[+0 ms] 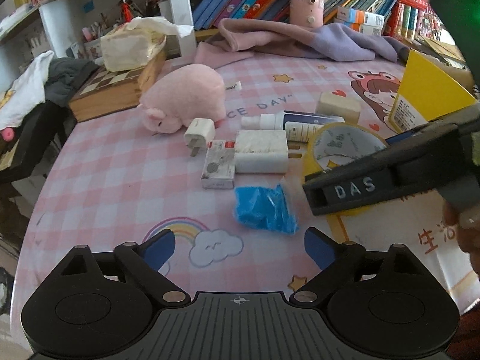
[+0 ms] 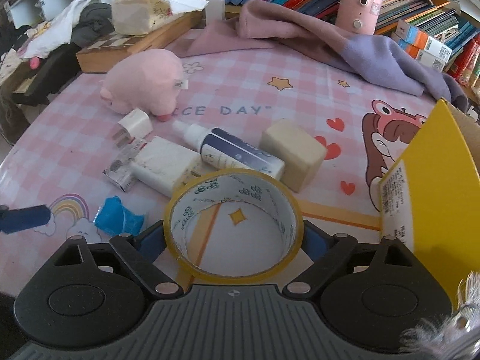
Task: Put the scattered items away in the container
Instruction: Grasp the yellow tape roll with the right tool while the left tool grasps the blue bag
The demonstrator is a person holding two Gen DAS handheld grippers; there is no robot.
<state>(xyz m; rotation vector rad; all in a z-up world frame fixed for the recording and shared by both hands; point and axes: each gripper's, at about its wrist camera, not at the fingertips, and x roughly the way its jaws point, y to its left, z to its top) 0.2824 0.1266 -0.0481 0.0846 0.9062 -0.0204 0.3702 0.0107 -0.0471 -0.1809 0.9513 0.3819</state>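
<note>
Nothing looks tidied yet: the whole scatter is out on the pink checked surface (image 2: 240,69). The pig plush (image 2: 144,85), white plug (image 2: 136,124), small printed carton (image 2: 123,168), big white adapter (image 2: 165,165), spray bottle (image 2: 237,150), beige block (image 2: 292,153) and blue crumpled bag (image 2: 120,219) all lie loose. The yellow box (image 2: 435,198), likely the container, stands at the right edge, and its inside cannot be seen from here.

Now the right gripper (image 2: 234,240): its jaws stand wide around the roll of yellow tape (image 2: 234,225), blue pads just beside the rim on both sides. Whether they press on it cannot be told; the roll looks framed, not squeezed. The left gripper (image 1: 240,247) hangs released over the surface, nothing between its pads, the blue bag (image 1: 264,210) just ahead of it.
</note>
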